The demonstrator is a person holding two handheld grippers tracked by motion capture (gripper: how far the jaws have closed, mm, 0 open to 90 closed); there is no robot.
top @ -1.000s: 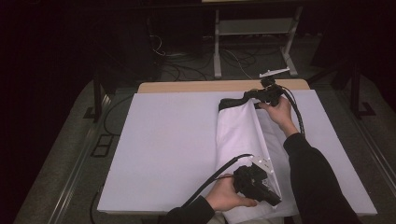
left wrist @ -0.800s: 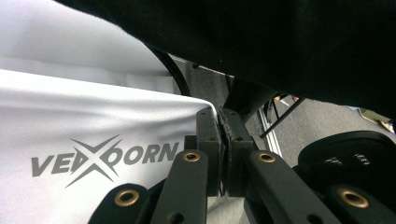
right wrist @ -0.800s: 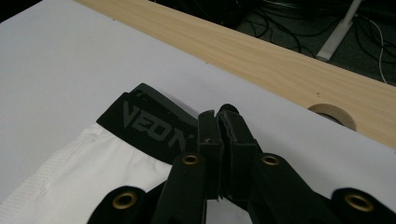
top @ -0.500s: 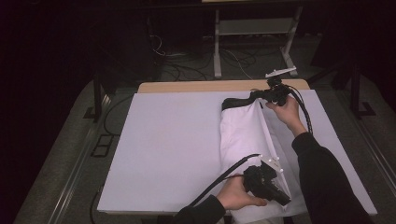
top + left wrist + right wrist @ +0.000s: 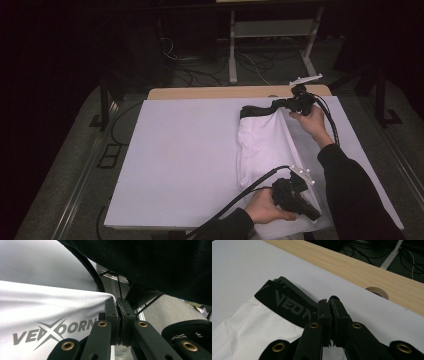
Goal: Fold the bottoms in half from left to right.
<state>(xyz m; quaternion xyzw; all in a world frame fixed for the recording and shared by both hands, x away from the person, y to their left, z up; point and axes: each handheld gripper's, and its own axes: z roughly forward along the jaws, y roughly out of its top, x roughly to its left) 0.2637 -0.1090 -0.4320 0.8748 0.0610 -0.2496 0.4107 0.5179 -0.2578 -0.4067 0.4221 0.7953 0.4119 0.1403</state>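
White shorts (image 5: 265,145) with a black lettered waistband (image 5: 255,110) lie stretched lengthwise at the right of the white-covered table (image 5: 185,150). At the far end, my right gripper (image 5: 276,104) is shut on the waistband (image 5: 287,302), its jaws (image 5: 329,301) pressed together at the band's corner. At the near edge, my left gripper (image 5: 312,216) is shut on the shorts' hem. In the left gripper view the white cloth with a grey logo (image 5: 55,330) runs into the closed jaws (image 5: 117,302).
A bare wooden strip (image 5: 225,92) with a round hole (image 5: 377,291) runs along the table's far edge. A metal stand (image 5: 270,30) and floor cables (image 5: 200,65) lie beyond it. A dark sleeve (image 5: 350,190) crosses the table's right side. The sheet's left half is bare.
Both grippers have shifted to the right, carrying the shorts with them. The left one has also sunk toward the near edge. Both grips stay closed.
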